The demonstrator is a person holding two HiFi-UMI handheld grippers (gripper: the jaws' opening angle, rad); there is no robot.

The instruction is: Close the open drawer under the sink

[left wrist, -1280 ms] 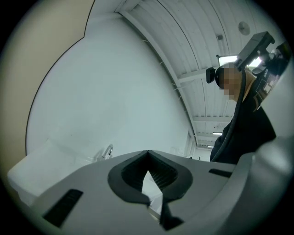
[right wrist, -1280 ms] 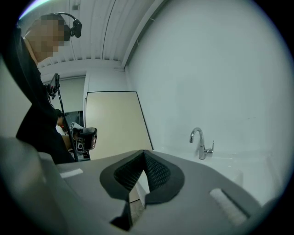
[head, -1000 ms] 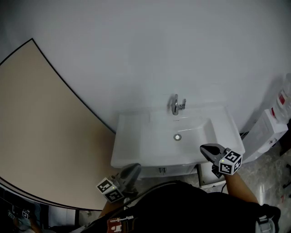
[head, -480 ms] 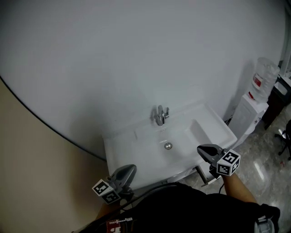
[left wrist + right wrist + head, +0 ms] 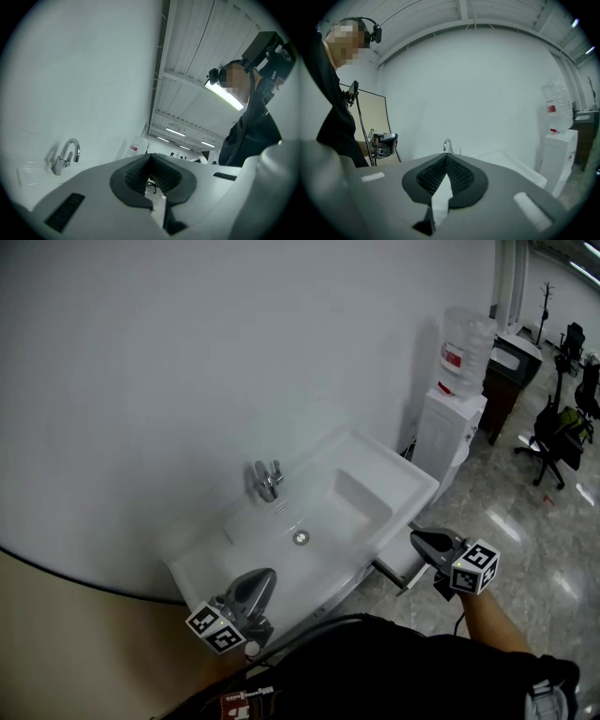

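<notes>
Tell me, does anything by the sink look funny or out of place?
Yes. A white drawer sticks out from under the sink's front edge, close to the right tool in the head view, instead of sitting shut. Nothing looks spilled or broken.

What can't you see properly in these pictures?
- Inside the drawer: in the head view the sink covers most of it, so what it holds cannot be seen.
- Drawer in the left and right gripper views: it does not show at all.
- Red label on the water bottle: too small to read in any view.
</notes>
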